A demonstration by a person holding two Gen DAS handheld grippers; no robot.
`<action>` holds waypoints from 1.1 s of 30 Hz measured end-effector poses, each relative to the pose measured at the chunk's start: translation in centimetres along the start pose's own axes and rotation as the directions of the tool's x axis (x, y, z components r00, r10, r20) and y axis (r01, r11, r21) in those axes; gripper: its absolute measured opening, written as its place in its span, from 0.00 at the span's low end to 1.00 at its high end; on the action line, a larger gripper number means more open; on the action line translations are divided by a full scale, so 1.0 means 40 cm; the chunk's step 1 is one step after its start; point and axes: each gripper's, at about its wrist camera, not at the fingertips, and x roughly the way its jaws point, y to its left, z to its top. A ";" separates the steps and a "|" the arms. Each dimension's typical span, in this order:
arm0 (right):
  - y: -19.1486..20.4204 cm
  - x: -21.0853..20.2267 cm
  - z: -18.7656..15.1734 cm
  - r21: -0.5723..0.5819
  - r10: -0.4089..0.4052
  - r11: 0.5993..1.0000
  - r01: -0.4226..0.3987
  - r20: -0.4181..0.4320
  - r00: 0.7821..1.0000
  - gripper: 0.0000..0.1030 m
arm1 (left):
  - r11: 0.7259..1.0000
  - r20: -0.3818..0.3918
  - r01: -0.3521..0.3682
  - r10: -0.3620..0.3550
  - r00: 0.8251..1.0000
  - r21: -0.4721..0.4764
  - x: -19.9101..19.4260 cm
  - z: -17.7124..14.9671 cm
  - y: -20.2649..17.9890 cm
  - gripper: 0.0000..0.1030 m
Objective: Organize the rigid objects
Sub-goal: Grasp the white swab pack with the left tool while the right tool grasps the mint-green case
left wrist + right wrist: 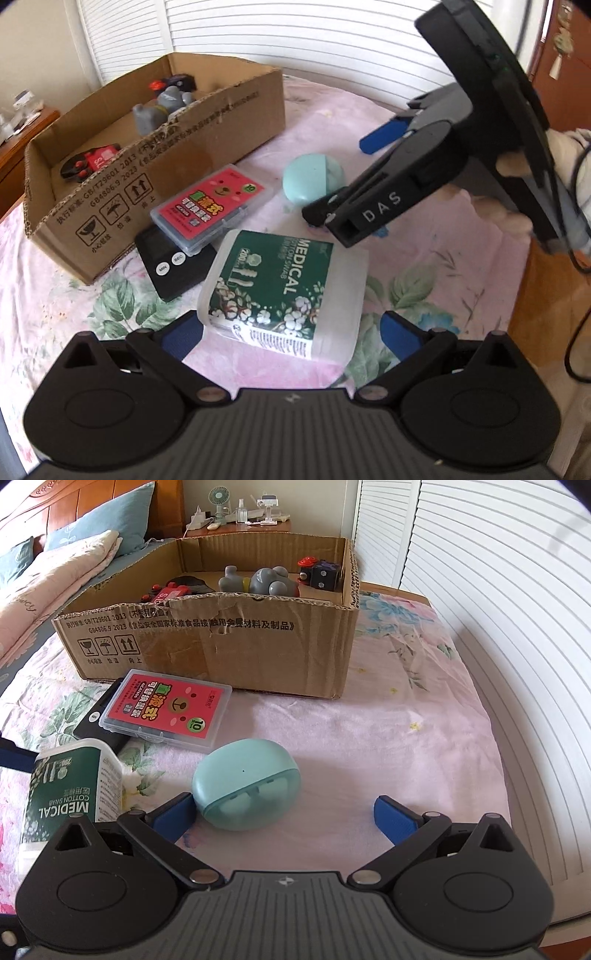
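Note:
A white medical cotton swab box (284,291) with a green label lies on the floral bedspread between the open fingers of my left gripper (291,334); the left pad sits at its corner and the right pad stands apart. A mint earbud case (246,783) rests between the open fingers of my right gripper (284,814), close to the left pad. In the left wrist view the right gripper (340,181) straddles the mint case (314,179) from the right. A red card case (170,709) lies partly on a black timer (173,266).
An open cardboard box (221,635) stands at the back and holds a grey toy figure (262,579), a toy train (319,572) and a red toy car (166,592). Pillows lie at the far left. A louvred wall runs along the right, past the bed's edge.

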 end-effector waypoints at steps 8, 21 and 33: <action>-0.004 0.000 0.001 -0.017 0.011 1.000 -0.011 -0.007 1.000 1.00 | 1.000 0.037 0.017 -0.017 0.999 0.000 0.025 0.019 0.015 0.87; -0.007 -0.011 -0.015 -0.096 0.073 0.993 -0.071 0.015 0.997 1.00 | 0.989 0.019 -0.042 0.045 0.999 -0.141 -0.050 -0.083 0.070 0.84; 0.048 -0.009 0.010 -0.262 0.202 0.945 -0.195 -0.001 0.979 0.90 | 0.987 0.022 -0.044 0.048 0.999 -0.155 -0.036 -0.071 0.086 0.84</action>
